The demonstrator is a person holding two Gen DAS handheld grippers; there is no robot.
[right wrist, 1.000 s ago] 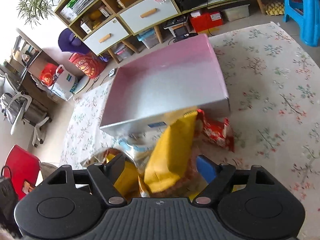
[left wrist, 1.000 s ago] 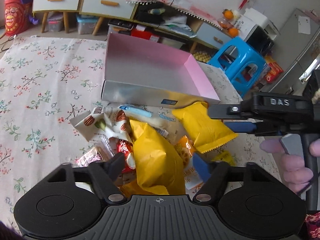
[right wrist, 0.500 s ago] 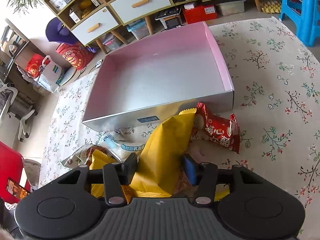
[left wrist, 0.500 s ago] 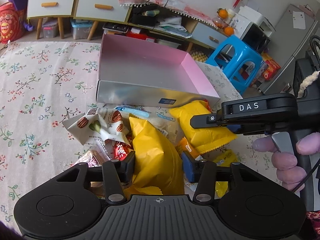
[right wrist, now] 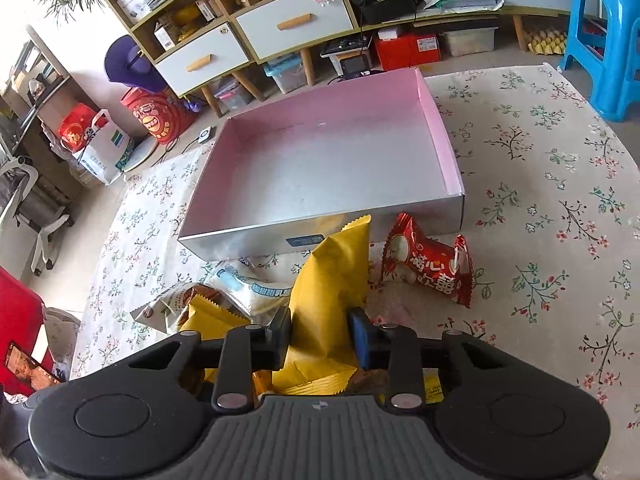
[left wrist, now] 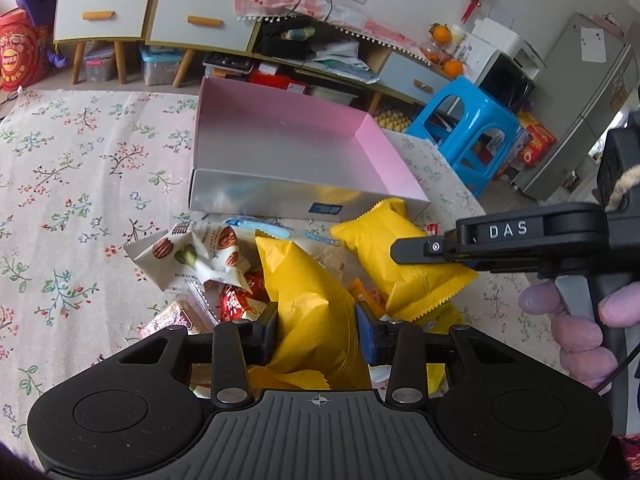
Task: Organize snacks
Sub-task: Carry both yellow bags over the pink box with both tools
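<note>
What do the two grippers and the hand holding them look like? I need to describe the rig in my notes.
The left gripper has a ribbed dark grey body, two round black discs and black linkage arms; one finger pad is black, the other blue. The right gripper has the same build. In the left view its side bears white "DAS" lettering, and the hand on its handle wears a lilac glove, beside a thin black cable.

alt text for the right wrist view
The right tool is closed on a yellow snack bag in front of an empty pink box. A red packet lies to its right on a floral tablecloth.
</note>
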